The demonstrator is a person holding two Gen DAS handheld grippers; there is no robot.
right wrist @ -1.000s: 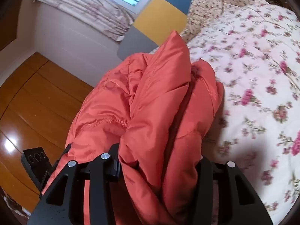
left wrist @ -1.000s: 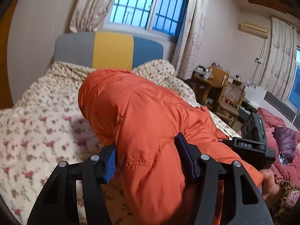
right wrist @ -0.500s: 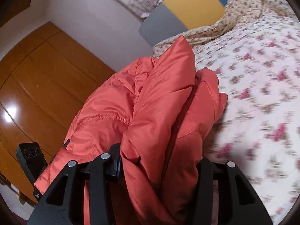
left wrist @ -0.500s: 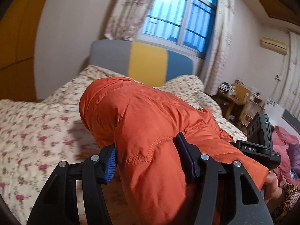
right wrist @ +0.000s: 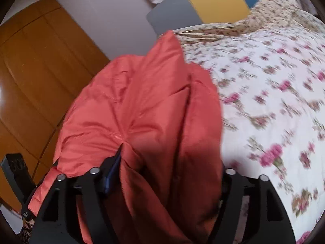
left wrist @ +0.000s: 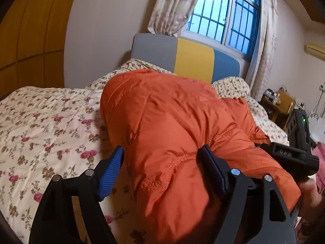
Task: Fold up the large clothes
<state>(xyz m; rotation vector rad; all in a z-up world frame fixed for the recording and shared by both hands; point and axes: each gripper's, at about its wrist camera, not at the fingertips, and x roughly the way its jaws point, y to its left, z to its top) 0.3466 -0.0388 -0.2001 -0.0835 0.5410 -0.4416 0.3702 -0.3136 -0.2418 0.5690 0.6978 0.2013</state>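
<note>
A puffy orange down jacket is bundled and held up over the floral bed. My left gripper is shut on a thick fold of it, blue pads pressing both sides. My right gripper is shut on another bunched fold of the same jacket; its right finger is hidden behind the cloth. The right gripper's black body also shows at the right of the left wrist view, and the left gripper's body shows at the lower left of the right wrist view.
The bed has a floral quilt and a grey, yellow and blue headboard. A barred window with curtains is behind it. A wooden wardrobe stands at the left. A wooden desk and chair stand at the right.
Both grippers have swung left with the jacket still held; the wardrobe now fills more of both views and the headboard has shifted right. The right wrist view is motion-blurred.
</note>
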